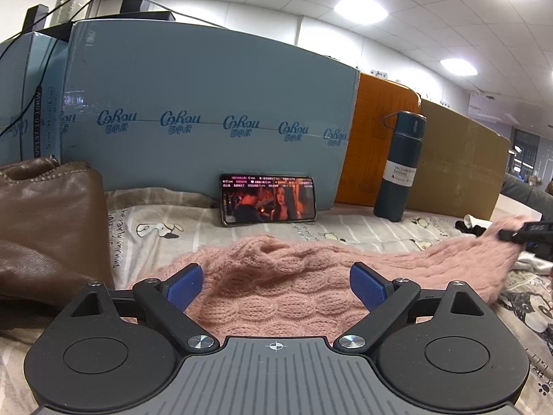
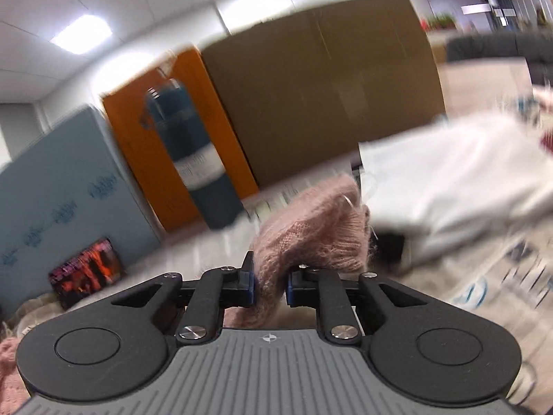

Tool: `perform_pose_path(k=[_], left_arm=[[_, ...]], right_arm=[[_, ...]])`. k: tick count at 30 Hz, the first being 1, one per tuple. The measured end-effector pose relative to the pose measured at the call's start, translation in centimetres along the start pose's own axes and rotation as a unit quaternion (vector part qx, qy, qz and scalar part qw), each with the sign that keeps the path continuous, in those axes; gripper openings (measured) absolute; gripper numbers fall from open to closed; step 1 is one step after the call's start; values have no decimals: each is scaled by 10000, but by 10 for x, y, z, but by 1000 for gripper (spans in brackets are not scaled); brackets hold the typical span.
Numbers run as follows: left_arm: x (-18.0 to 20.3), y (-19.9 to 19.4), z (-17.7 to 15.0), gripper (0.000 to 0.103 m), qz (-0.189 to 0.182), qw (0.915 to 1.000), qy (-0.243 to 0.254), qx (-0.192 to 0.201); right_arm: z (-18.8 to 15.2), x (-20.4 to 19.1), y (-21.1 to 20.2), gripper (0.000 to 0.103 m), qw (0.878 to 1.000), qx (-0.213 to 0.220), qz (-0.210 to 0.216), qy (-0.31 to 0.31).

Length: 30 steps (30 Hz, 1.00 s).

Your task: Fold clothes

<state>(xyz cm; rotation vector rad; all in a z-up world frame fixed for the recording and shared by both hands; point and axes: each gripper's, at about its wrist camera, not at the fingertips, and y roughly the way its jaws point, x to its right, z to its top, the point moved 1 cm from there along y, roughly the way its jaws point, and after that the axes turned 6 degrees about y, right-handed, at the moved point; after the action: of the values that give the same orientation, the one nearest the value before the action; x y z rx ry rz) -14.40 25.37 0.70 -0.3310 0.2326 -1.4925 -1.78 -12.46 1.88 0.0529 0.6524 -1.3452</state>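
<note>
On the printed cartoon bedsheet (image 1: 166, 221), a pink cable-knit sweater (image 1: 276, 290) is spread, its bulk lying near the left gripper (image 1: 276, 282) and one part drawn out toward the far right. The left gripper is held just above the knit with its blue-padded fingers (image 1: 366, 285) wide apart; nothing is clamped. The right gripper (image 2: 270, 288) is seen closed on a bunched fold of the same sweater (image 2: 311, 235), which rises from between the fingers; this view is motion-blurred. Beyond the sweater, a phone (image 1: 268, 200) with a lit screen is propped against a pale blue carton (image 1: 207, 103). To its right stands a dark teal vacuum bottle (image 1: 401, 166), in front of an orange box (image 1: 380, 138) and a brown cardboard box (image 1: 459, 162). A brown leather bag (image 1: 45, 228) lies at left.
</note>
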Motion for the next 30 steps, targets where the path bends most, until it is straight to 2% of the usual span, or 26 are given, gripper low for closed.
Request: perform_pose_path(k=[2,5,7,12,20,22,24,27,30], left_arm=[[0,0,0,94,-1,10000,3,10],[-1,-3,2,94,3,10000,-27,73],[-3,-5,2,94,26,9999,-67,131],[-7,-7,3,94,39,9997,-198,166],[-7,-10,3,94,2,9996,-217,196],[-7,-10,3,94,-3,9996,-225,195],[-7,-11,3,94,-7,9996,-229,191],[-7,-10,3,94,-10,9996,-234,181],[-7,-11,3,94,-11,9995,-242,186]], right_arm=[[5,-1,-8,14,9995,175,-130,-209],[2,-6,-1,14,9967,120,-450,-668],[-6,-14,4,14,9938,118,-477,-1002],[-22,-52,-1,15,9773,240,68,-2106],[-57,-94,-1,19,9517,-309,839,-2937],[-64,-99,-2,27,9482,-391,890,-3026],[-70,-104,-4,56,9444,-479,989,-3098],[-79,-114,-10,70,9328,-510,1204,-3359],[-82,-119,-15,75,9286,-685,1478,-3334]])
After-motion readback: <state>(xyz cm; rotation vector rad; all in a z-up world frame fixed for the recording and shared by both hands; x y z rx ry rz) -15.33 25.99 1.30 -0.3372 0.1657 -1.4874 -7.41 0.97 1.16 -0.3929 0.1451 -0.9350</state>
